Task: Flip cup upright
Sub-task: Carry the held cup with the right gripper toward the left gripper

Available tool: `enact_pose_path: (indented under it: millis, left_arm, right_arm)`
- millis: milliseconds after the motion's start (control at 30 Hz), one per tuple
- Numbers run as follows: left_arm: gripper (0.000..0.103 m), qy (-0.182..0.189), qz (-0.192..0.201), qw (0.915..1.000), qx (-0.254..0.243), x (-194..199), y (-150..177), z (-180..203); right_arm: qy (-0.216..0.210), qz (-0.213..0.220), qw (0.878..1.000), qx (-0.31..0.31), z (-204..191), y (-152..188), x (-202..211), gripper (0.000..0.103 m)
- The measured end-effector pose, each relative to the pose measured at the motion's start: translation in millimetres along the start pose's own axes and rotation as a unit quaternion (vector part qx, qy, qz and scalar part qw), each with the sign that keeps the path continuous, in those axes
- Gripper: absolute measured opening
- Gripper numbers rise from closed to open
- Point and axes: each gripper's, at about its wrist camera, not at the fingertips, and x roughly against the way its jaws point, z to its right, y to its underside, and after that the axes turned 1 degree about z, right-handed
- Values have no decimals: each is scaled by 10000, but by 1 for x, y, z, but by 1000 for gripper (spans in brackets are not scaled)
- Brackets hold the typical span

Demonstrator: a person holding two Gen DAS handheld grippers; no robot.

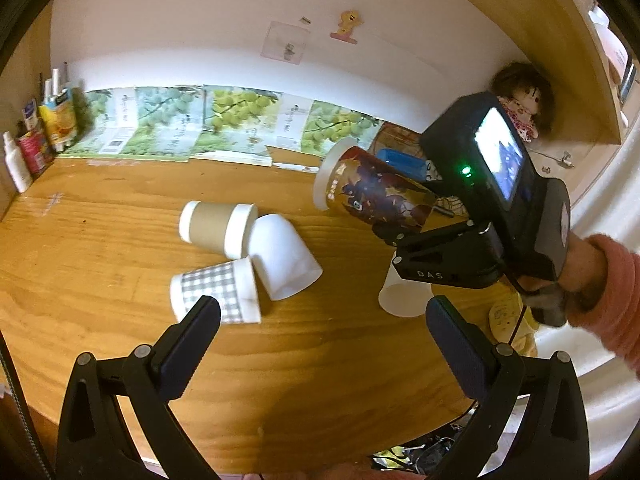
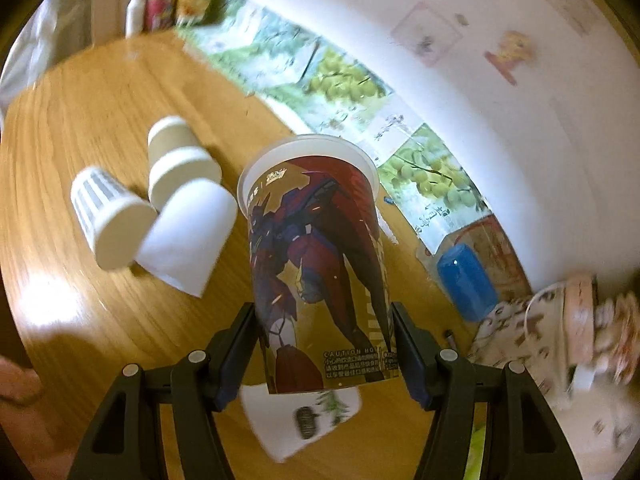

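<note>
Printed cup (image 2: 320, 264) is clamped near its base between the right gripper's (image 2: 324, 344) fingers, held clear above the wooden table (image 1: 120, 264) with its long axis running forward and rim leading, while the left gripper (image 1: 320, 320) hangs empty, fingers apart, farther off.

Home setting, likely child's room: wooden counter (image 1: 120, 272), rag doll (image 1: 524, 100) in corner, cartoon stickers (image 1: 348, 24) on white wall, grape-print cartons (image 1: 236, 120), toiletry bottles (image 1: 16, 164).
</note>
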Motion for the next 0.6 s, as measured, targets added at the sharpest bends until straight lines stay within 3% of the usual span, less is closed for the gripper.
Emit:
enact_pose_path:
  millis: [300, 600]
  left_arm:
    - [103, -557, 141, 9982, -159, 22, 12, 3]
    - [103, -878, 82, 9960, -120, 40, 29, 1]
  right_arm:
    - [-285, 247, 9919, -1215, -12, 24, 23, 65]
    - [-620, 169, 9706, -2320, -27, 72, 26, 65]
